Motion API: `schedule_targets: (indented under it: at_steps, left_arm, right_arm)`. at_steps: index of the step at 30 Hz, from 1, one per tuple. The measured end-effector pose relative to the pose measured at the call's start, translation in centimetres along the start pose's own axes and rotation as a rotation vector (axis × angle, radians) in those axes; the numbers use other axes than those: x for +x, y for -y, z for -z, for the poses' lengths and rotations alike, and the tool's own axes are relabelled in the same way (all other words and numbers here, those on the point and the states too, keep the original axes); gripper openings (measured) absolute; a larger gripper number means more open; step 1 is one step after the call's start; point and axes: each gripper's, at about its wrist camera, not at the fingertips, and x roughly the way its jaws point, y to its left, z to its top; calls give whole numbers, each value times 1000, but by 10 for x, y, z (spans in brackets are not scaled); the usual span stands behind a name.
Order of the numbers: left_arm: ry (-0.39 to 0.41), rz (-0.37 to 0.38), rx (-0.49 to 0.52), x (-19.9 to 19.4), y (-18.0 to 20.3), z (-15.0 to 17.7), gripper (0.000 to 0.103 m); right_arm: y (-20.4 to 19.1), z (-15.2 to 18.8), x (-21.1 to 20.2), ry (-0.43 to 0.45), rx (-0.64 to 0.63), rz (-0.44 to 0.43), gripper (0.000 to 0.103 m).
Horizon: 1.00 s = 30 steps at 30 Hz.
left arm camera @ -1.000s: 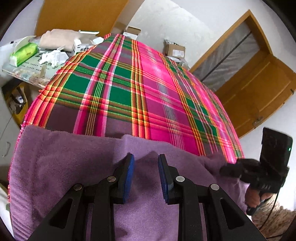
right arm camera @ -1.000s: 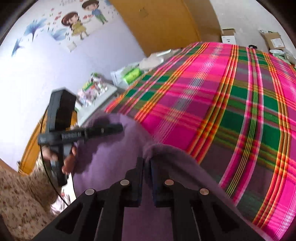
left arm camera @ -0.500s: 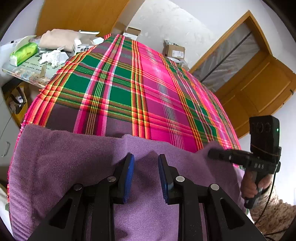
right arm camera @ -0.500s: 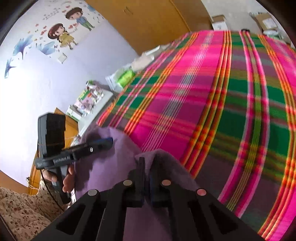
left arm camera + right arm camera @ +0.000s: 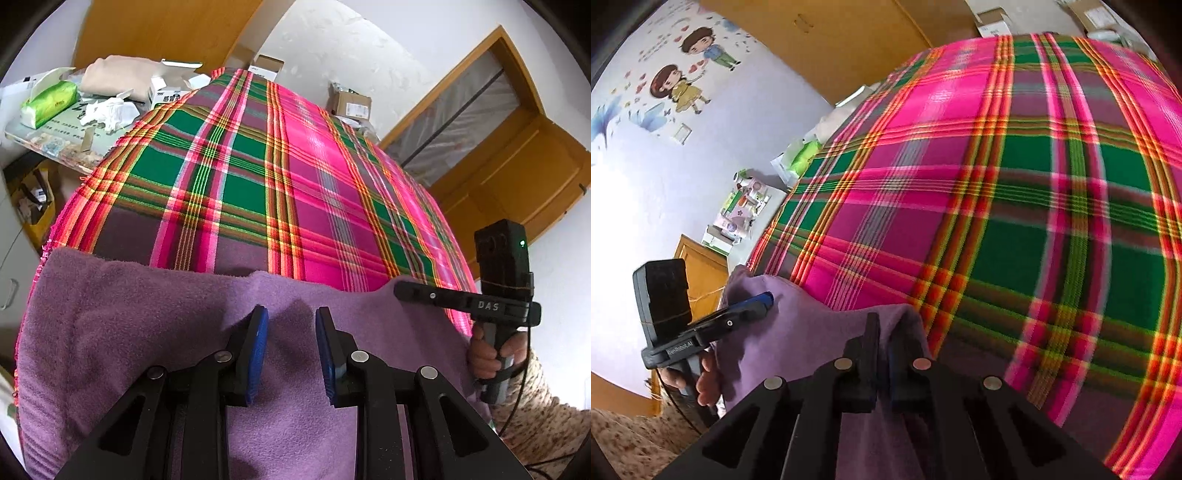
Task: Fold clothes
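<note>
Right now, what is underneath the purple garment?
The purple garment lies on the plaid sheet, which shows beyond its far edge. Whatever lies beneath the garment itself is covered. The right hand-held gripper pinches its edge.

The purple garment (image 5: pixel 122 332) was a soft, matt fleece with a fuzzy nap. Under it the plaid bedspread (image 5: pixel 258 184) was a flat woven cloth with a slight sheen on its pink bands and a frayed fringe along its left edge. The left gripper (image 5: pixel 290 328) was matt black plastic with round metal pins and glossy blue finger pads (image 5: pixel 258 350). The right gripper (image 5: pixel 882 328) looked the same matt black. The door (image 5: pixel 517 177) was smooth varnished wood, and a cardboard box (image 5: pixel 351 103) showed dull brown paper.
</note>
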Motion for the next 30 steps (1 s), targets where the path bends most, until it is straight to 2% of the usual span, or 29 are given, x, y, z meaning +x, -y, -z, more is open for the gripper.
schedule_targets:
  at_steps: [6,11,15,20,24,26,30]
  left_arm:
    - [5,-14,-7,-1,1,0,27]
    - [6,-35,-10,-3,3,1,27]
    - [8,-32,-12,-3,6,2,27]
    - [4,-24,-12,-1,10,3,27]
    - [0,-29,-11,1,13,4,27]
    - [-2,-31,-10,2,14,4,27]
    - [-1,-32,-13,3,13,3,27]
  right_arm:
    - [4,9,-37,89,-8,53,7]
    - [2,34,-62,116,-72,123,7]
    - [4,57,-74,106,-113,167,7]
    - [3,73,-62,42,-163,214,11]
    - [-1,76,-60,61,-192,224,12]
    - [-2,78,-62,69,-215,249,0]
    - [-5,80,-71,115,-244,319,0]
